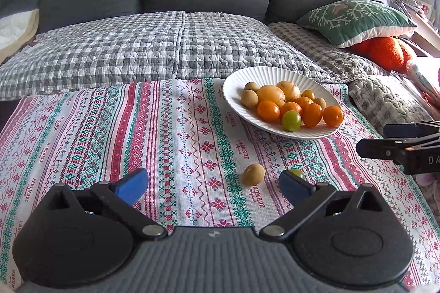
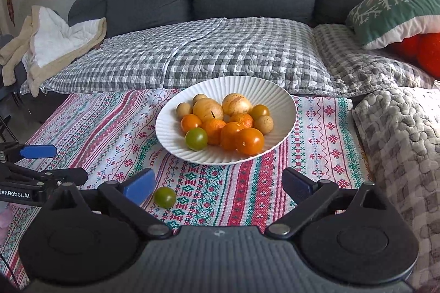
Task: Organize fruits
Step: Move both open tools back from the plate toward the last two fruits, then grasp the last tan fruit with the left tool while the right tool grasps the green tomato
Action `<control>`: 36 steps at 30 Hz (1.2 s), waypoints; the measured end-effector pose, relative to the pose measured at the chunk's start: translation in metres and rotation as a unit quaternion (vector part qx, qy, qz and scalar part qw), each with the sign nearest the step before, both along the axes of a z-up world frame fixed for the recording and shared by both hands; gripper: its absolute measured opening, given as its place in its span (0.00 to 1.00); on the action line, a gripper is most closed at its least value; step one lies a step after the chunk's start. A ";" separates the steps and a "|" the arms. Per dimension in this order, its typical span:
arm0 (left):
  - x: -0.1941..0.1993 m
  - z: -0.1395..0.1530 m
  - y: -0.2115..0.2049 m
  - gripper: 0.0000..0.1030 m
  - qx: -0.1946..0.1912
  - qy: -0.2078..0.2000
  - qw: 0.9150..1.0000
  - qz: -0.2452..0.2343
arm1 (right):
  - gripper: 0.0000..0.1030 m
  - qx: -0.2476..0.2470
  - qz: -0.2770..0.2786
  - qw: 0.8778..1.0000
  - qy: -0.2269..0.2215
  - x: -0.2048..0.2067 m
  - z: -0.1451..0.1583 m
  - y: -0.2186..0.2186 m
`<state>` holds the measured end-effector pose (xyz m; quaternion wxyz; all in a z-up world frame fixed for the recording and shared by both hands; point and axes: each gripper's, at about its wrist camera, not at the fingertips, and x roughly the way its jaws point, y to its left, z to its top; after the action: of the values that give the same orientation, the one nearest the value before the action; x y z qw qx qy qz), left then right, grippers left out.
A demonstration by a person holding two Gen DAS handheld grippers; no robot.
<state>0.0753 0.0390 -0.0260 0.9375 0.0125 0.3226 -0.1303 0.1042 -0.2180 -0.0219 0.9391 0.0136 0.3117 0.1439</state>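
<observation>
My left tongs and right tongs, both spread wide and empty, flank two stray fruits, a brown fruit and a green tomato, lying short of the white bowl ahead, where the rest are gathered.

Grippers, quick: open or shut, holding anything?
Left gripper: open, holding nothing; brown fruit lies loose on the cloth.
Right gripper: open, holding nothing; green tomato lies loose.
</observation>
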 end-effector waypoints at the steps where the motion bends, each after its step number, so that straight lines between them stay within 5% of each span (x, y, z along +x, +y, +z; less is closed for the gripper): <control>1: -0.001 -0.001 0.001 0.95 -0.002 0.002 1.000 -0.001 | 0.96 -0.002 0.002 1.000 0.000 -0.001 -0.001 0.001; 25: 0.021 -0.042 -0.013 0.94 0.034 -0.003 0.999 -0.027 | 0.99 -0.074 0.039 0.996 0.013 -0.022 -0.048 0.029; 36: 0.039 -0.050 -0.041 0.57 0.030 0.009 0.998 -0.052 | 0.99 -0.091 0.045 0.995 0.017 -0.019 -0.055 0.031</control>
<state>0.1146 -0.0024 -0.0759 0.9258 0.0558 0.3336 -0.1691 0.0850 -0.1874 -0.0766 0.9237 -0.0831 0.3395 0.1570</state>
